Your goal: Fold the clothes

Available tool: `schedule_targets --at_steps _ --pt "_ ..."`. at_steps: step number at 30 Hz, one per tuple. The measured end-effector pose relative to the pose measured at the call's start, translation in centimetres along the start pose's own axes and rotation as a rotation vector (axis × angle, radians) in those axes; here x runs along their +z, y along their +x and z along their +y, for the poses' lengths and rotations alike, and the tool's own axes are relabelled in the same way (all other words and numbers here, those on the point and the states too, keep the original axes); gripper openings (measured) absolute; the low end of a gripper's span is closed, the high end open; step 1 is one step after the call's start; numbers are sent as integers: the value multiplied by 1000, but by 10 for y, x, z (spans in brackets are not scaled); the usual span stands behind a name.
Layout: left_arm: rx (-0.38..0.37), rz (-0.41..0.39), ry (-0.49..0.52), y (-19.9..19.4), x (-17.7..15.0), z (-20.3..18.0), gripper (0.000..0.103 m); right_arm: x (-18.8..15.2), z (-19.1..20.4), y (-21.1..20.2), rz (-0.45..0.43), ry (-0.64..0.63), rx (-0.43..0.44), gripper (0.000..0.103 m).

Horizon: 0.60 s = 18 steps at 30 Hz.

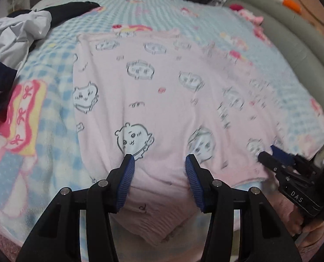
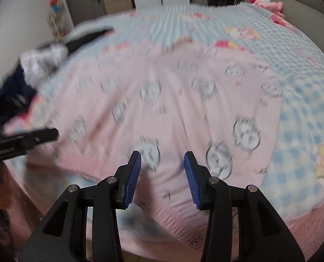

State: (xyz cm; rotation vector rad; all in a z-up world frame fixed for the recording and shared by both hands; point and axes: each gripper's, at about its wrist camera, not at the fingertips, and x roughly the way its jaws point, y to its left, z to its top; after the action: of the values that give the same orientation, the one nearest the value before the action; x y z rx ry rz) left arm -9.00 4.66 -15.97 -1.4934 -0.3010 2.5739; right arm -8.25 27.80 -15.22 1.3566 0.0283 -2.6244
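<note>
Your left gripper (image 1: 159,159) has its two blue pads standing well apart, with the near hem of the pink sweater (image 1: 162,91) bunched up between them; the pads do not press on the cloth. Your right gripper (image 2: 162,156) is likewise parted, a little narrower, and hangs over the same hem further along. That view is blurred, so whether its pads brush the fabric is hard to say, but nothing looks clamped.

The sweater, printed with small cartoon faces, lies spread flat on the bed (image 1: 59,91), its ribbed hem toward you and its far edge up the blue checked blanket (image 1: 292,91). From the left camera the right gripper shows at the sweater's near right corner, held by your hand (image 1: 301,220).

There are two grippers and one sweater laid out. One loose pile of other clothes (image 1: 20,35), white and dark pieces tangled together, sits at the far left of the bed, well apart from the sweater.
</note>
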Motion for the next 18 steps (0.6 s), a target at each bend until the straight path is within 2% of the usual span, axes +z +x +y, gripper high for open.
schedule_targets --at_steps 2,6,10,12,13,15,18 --pt "-1 -16 -31 -8 2 9 50 -4 -1 7 18 -12 -18 41" --pt "-34 -75 -113 -32 7 28 49 -6 -29 -5 -6 93 34 41" --pt "-78 -73 -127 -35 5 30 49 -3 -30 -12 -43 112 76 42" --pt "2 -33 -93 -24 2 29 49 1 -17 -12 -47 61 66 42" --pt "32 -12 -88 -18 0 30 49 1 -13 -9 -32 39 31 42" --pt "67 19 -100 -10 -4 38 49 -1 -12 -5 -9 25 -5 42" --pt "61 4 -133 -16 -5 51 52 -6 -23 -2 11 53 -3 42"
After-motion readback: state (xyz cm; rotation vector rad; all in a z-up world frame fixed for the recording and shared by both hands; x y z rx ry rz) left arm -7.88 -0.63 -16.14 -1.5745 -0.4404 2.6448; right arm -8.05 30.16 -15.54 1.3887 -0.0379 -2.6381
